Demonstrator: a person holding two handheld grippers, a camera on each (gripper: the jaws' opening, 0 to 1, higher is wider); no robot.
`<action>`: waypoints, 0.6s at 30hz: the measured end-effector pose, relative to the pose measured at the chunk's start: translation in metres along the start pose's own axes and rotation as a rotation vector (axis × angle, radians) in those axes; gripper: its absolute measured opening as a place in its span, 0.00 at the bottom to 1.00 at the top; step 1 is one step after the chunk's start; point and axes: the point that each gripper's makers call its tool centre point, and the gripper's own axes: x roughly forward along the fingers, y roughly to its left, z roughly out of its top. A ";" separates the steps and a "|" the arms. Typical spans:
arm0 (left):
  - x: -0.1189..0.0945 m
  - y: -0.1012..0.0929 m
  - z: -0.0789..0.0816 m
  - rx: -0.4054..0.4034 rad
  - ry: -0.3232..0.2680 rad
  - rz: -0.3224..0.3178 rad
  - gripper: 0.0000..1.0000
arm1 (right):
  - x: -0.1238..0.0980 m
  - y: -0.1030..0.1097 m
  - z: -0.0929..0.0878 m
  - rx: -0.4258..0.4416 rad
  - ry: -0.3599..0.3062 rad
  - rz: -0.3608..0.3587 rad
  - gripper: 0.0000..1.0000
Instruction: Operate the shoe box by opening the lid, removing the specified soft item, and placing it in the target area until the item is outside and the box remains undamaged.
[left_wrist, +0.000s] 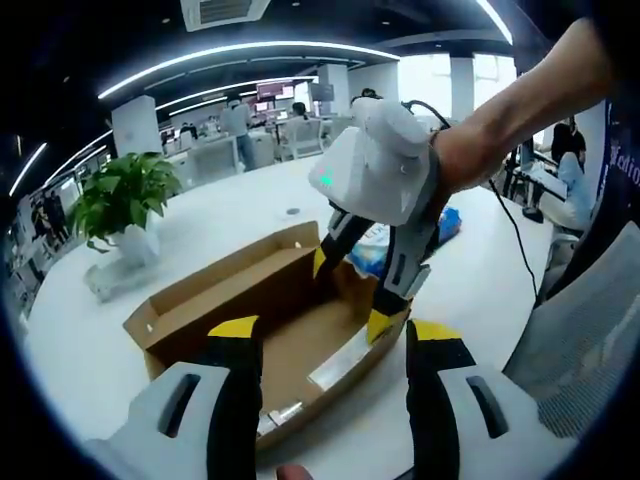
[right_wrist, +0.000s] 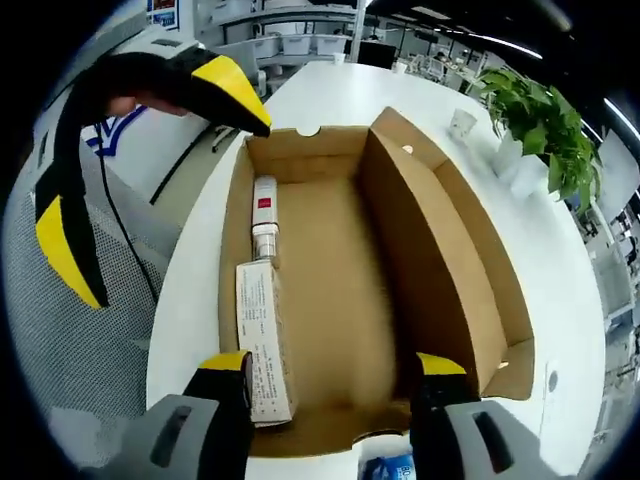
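Observation:
The brown cardboard shoe box (left_wrist: 215, 290) lies open on the white table, its lid (right_wrist: 455, 260) folded out flat beside it. On its floor along one wall lie a white printed leaflet pack (right_wrist: 262, 340) and a red-and-white tube (right_wrist: 264, 205). A blue-and-white soft packet (left_wrist: 372, 248) rests on the table just outside the box's end, also seen as the packet (right_wrist: 392, 467). My right gripper (left_wrist: 349, 294) hangs open over that end of the box, jaws (right_wrist: 332, 364) apart with nothing between them. My left gripper (left_wrist: 336, 330) is open above the box's near corner, with its yellow-tipped jaws (right_wrist: 150, 168) spread wide.
A potted plant (left_wrist: 120, 200) stands on the table (left_wrist: 210, 215) past the box, with a paper cup (right_wrist: 461, 122) beside it. A grey mesh chair (left_wrist: 575, 350) sits at the table's edge. A black cable (left_wrist: 515, 235) trails across the table. Desks and people fill the office behind.

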 end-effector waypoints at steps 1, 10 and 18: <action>0.000 0.000 0.000 0.001 0.000 0.000 0.57 | 0.001 0.001 0.000 -0.001 -0.004 0.009 0.61; 0.001 -0.001 -0.001 0.002 0.003 -0.004 0.56 | -0.001 -0.007 0.001 -0.021 -0.003 -0.001 0.60; 0.001 -0.002 -0.001 0.009 0.003 -0.008 0.56 | 0.000 0.006 0.005 -0.145 0.037 0.054 0.57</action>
